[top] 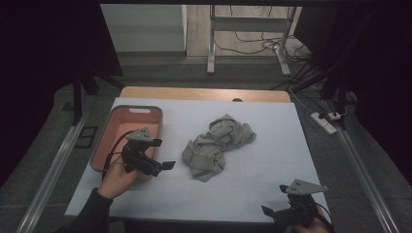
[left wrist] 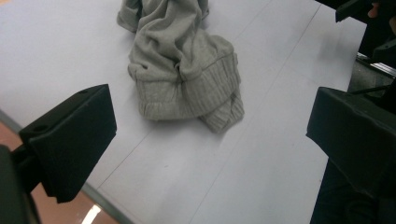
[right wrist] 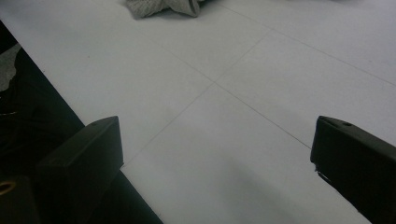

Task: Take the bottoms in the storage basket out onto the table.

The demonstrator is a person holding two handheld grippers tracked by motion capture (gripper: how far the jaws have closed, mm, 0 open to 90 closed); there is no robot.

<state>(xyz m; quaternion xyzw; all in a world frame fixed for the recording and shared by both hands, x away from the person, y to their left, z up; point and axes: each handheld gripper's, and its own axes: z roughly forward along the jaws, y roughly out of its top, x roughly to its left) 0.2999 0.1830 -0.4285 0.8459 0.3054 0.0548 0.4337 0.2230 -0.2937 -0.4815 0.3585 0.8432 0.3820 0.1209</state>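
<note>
Tongs first: your left tongs [top: 164, 154] sit at lower left of the high view, jaws wide with nothing between them, black blocky pads matte and square-edged, hovering at the right rim of the tray. In the left gripper view the left tongs [left wrist: 210, 140] frame the grey sweater [left wrist: 184, 70], which lies just beyond them in the upper centre. Your right tongs [top: 274, 204] are at the bottom right edge of the high view, also wide and empty, over bare counter [top: 272, 160]. The sweater [top: 216, 145] is a crumpled heap of soft knit with a ribbed hem, at the middle of the white, smooth counter. The tray [top: 108, 133] is a rounded-corner bin, salmon-pink inside. No writing is readable.
</note>
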